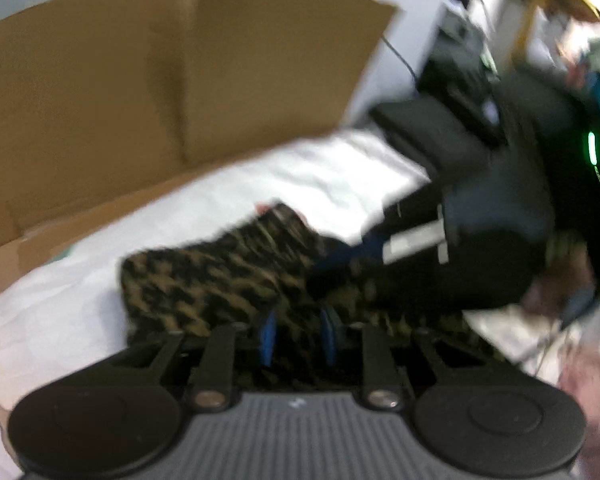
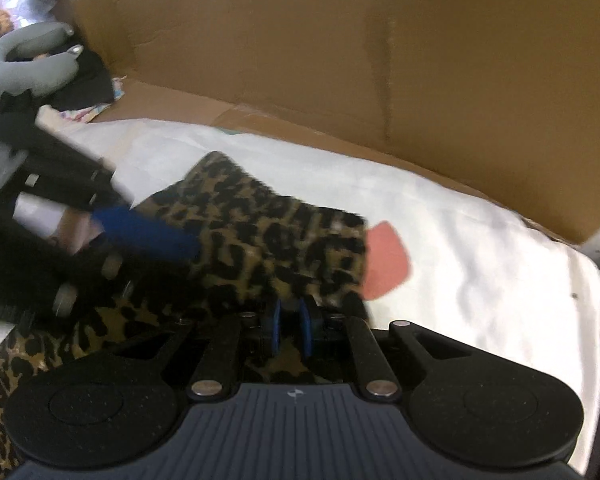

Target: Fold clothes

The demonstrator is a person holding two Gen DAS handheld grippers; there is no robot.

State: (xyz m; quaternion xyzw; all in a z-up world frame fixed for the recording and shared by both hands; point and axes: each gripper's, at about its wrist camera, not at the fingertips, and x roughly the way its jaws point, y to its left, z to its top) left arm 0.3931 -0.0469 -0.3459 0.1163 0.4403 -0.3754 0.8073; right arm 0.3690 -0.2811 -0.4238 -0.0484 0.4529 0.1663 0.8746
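A leopard-print garment lies bunched on a white sheet. A pink patch shows at its far edge. In the left wrist view my left gripper has its blue pads close together with the leopard fabric filling the gap. In the right wrist view my right gripper stands with its pads narrow on a fold of the same garment. One of the left gripper's blue fingers reaches onto the cloth from the left. The right gripper's black body comes in from the right in the blurred left wrist view.
A large brown cardboard box stands open just behind the sheet. A grey plush cushion and dark clothes are piled at the far left. Cluttered shelves lie beyond the right arm.
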